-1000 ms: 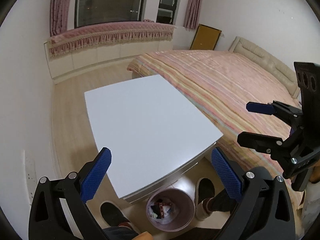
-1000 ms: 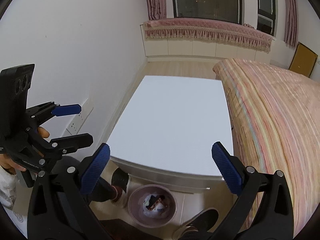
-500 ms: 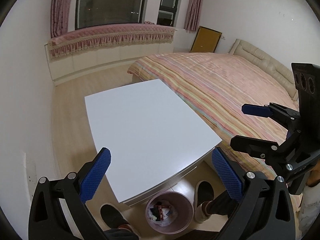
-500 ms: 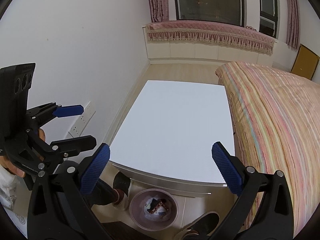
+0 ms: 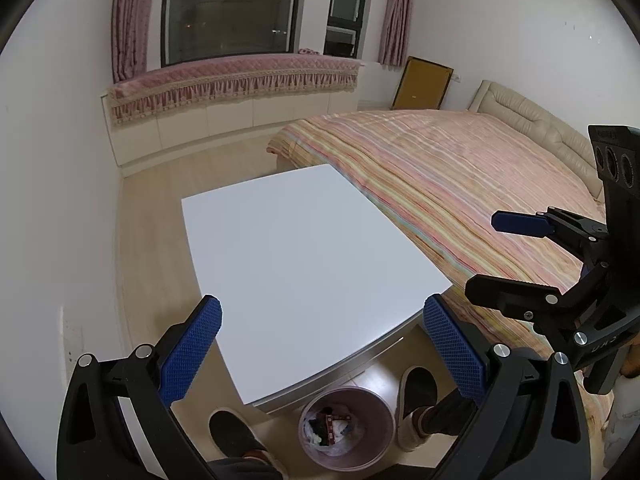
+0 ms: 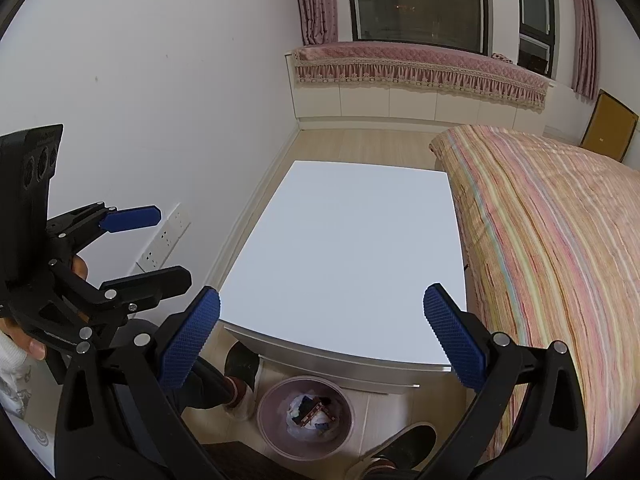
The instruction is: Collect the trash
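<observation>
The trash (image 6: 310, 410) lies in the bin (image 6: 280, 436): crumpled white paper, dark scraps and a red-brown wrapper, heaped at its bottom. The bin stands on the floor just under the near edge of the table (image 6: 344, 256), between the person's two shoes (image 5: 236, 428). Nothing shows on the tabletop, and no loose litter shows on the floor in either view.

By my judgement the collecting is at or near its end, since all the trash in sight is already binned. The next move calls for a look round the bed (image 5: 440, 168) and floor for anything missed; otherwise only setting the tools down remains.

The left gripper (image 5: 320, 344) hangs above the table's near edge with its blue pads (image 5: 192, 352) spread wide and nothing between them. The right gripper (image 6: 322, 342) is likewise spread wide and empty, above the near edge and over the bin. Each shows in the other's view, off to the side, jaws apart, touching nothing.
</observation>
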Demonstrator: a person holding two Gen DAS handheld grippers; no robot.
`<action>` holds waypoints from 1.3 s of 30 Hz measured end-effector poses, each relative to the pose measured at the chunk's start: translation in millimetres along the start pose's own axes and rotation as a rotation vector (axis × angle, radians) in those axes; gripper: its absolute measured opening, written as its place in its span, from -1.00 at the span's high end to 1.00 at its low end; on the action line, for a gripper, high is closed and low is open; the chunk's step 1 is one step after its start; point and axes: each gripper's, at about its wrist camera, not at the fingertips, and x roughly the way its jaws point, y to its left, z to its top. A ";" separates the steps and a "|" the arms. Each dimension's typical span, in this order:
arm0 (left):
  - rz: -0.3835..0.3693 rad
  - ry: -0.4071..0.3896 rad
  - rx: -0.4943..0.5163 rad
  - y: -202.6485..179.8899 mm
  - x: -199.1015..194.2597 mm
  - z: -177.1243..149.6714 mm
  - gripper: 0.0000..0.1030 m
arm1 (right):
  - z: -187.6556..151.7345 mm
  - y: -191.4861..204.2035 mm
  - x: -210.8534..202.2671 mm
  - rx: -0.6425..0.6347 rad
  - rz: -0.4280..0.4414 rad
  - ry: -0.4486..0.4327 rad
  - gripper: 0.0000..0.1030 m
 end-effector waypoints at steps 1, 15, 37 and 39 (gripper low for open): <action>0.000 -0.001 0.001 -0.2 0.0 -0.1 -0.88 | -0.1 -0.2 -0.5 0.001 0.000 0.000 -0.94; 0.008 0.003 0.009 0.1 -1.8 -0.1 -0.88 | 0.0 0.2 -1.9 -0.006 -0.003 0.000 -0.94; 0.001 0.015 0.006 3.0 2.3 -3.6 -0.88 | -1.4 -3.2 -2.6 -0.003 -0.004 0.009 -0.94; -0.004 0.017 0.002 3.8 3.6 -3.8 -0.88 | -1.6 -3.6 -1.8 -0.003 -0.005 0.011 -0.94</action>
